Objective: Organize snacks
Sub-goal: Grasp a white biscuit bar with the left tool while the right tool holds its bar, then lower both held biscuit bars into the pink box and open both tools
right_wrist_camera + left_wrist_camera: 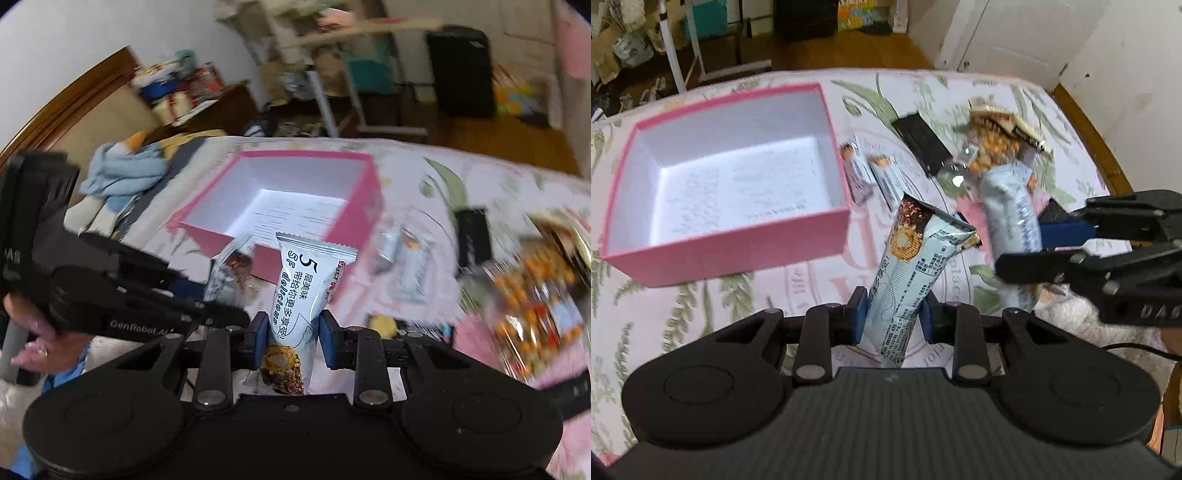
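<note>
pink open cardboard box (727,236): on the flowered bed cover (701,317), far left of both bars; white inside looks bare.
left gripper (892,314): jaws closed low on a pale-blue wrapped snack bar (912,273), top leaning; could swing or slip.
right gripper (293,338): jaws nipping a second white-blue snack bar (308,280); may clip the near box wall.
loose snacks (882,173): right of box, blurred, count unclear.

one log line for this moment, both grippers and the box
left gripper: shut on snack bar | right gripper: shut on second bar | pink box: empty
</note>
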`<state>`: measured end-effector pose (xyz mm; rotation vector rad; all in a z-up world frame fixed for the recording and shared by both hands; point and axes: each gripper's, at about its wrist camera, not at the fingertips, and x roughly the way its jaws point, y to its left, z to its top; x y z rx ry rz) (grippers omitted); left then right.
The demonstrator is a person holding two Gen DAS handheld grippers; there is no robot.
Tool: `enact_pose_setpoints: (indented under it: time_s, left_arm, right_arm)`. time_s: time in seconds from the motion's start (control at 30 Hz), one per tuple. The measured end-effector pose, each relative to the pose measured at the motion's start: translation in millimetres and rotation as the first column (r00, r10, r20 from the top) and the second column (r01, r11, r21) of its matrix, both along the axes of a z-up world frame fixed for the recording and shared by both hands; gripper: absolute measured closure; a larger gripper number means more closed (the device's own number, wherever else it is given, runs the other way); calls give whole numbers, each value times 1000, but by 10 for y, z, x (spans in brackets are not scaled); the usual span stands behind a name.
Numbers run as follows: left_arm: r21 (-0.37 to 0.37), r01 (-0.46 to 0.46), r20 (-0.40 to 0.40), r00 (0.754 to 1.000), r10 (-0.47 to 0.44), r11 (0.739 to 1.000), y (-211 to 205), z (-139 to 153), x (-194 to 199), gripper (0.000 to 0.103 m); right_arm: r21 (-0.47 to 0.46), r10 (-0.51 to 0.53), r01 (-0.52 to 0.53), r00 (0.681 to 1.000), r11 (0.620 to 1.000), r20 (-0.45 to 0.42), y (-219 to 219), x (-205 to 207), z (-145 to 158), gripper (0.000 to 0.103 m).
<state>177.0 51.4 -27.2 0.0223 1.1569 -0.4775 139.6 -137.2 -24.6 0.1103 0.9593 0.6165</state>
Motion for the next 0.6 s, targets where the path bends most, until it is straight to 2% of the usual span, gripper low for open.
enact_pose_setpoints:
  time_s: [0.1, 0.3, 0.47, 0.6]
  left_arm:
    - [-23, 1, 25, 1000, -1, 1000, 161, 127, 75, 75]
    - [-26, -78, 71, 994, 79, 997, 444, 154, 372, 74]
    - [-49, -171, 90, 980, 175, 984, 635, -105, 723, 74]
    - [-95, -253, 82, 962, 261, 963, 794, -405, 1091, 74]
  right_arm:
    - [-18, 48, -47, 998, 999, 29, 192, 111, 85, 69]
    - [-49, 109, -106, 992, 993, 68, 544, 480, 80, 69]
    - [-130, 174, -158, 977, 979, 122, 843, 860, -64, 69]
    - [-217, 215, -183, 968, 959, 133, 1089, 1236, -253, 69]
